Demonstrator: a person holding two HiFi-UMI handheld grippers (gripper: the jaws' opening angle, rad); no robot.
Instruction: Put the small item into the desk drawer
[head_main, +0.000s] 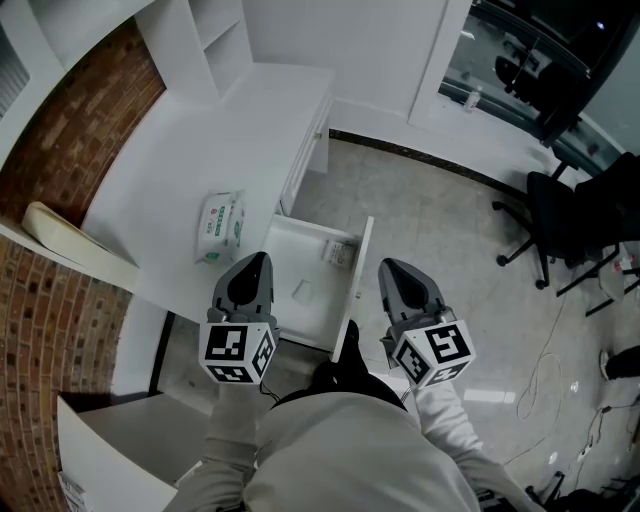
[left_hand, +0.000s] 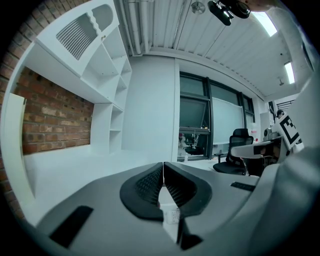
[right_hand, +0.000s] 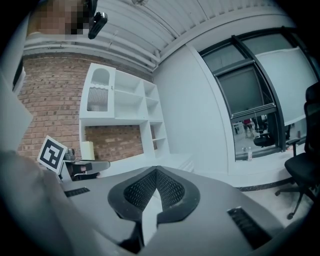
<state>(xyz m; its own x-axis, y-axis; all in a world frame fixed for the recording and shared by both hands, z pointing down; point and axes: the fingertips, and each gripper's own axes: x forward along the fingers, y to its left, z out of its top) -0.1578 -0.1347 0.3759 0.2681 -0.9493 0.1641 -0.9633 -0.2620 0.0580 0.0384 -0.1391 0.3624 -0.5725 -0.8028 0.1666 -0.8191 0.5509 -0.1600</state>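
White table (head_main: 190, 150) runs along a brick wall (head_main: 60, 140), a wipes pack (head_main: 221, 228) near its edge. Under it the drawer (head_main: 283, 262) stands open, the small item (head_main: 338, 252) lying inside by the front panel. Left gripper (head_main: 258, 264) and right gripper (head_main: 392, 268) hover above, both closed and empty.

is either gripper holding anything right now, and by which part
Nothing is held. The left gripper and the right gripper each have their jaws shut tip to tip with nothing between them.
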